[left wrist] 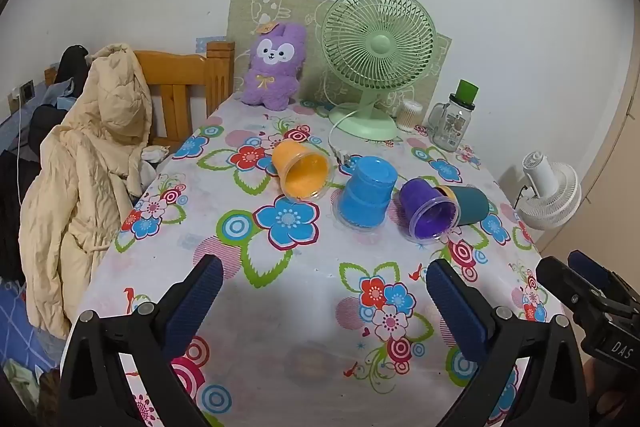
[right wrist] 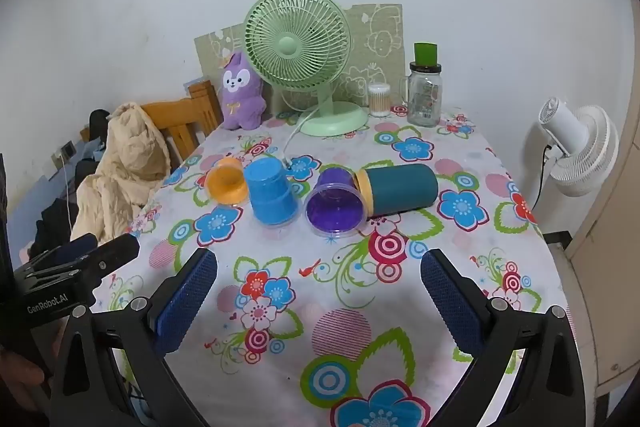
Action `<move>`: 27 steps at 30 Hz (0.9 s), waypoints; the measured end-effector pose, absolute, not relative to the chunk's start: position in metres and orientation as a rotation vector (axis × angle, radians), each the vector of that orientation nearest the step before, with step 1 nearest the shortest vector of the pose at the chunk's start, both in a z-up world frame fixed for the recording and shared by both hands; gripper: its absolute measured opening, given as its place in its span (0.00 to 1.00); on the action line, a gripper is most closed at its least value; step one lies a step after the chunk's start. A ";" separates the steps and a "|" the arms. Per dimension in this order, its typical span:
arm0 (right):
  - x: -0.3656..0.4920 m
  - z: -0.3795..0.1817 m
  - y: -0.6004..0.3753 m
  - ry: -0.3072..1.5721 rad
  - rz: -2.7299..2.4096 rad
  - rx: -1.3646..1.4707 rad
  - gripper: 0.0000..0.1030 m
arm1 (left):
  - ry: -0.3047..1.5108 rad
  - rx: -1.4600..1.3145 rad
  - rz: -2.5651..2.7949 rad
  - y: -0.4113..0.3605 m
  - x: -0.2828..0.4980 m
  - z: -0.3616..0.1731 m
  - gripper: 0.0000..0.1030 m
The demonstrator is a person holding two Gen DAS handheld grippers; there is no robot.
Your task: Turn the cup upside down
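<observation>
Cups lie mid-counter: blue cup point(right wrist: 271, 193) upside down, orange cup point(right wrist: 228, 185), purple cup point(right wrist: 336, 205) and teal cup point(right wrist: 400, 189) on their sides. My left gripper point(left wrist: 324, 291) and right gripper point(right wrist: 320, 287) hover near the front edge, fingers released, empty.

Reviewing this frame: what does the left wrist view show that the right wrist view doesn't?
Only the left wrist view shows the right gripper entering at its right edge. Only the right wrist view shows the left gripper at its left edge. Both share the upside-down blue cup, the orange cup, purple cup and teal cup on their sides, and the green fan.
</observation>
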State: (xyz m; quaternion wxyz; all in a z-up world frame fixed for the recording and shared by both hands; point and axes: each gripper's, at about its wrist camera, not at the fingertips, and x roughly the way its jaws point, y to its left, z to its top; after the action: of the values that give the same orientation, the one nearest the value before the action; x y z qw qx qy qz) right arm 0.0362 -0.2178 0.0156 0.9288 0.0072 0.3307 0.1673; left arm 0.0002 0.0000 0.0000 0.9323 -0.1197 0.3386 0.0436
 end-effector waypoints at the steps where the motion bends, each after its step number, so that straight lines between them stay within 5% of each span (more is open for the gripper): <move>1: 0.036 0.016 -0.218 0.676 0.342 0.014 1.00 | 0.693 -0.245 0.089 0.000 0.000 0.000 1.00; 27: 0.035 0.011 -0.213 0.689 0.333 -0.012 1.00 | 0.699 -0.256 0.094 0.003 0.001 -0.005 1.00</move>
State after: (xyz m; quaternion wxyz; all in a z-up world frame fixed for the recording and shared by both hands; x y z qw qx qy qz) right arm 0.0352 -0.2133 0.0113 0.9277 -0.0060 0.3360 0.1626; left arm 0.0005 0.0026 -0.0047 0.9304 -0.1250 0.3415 0.0458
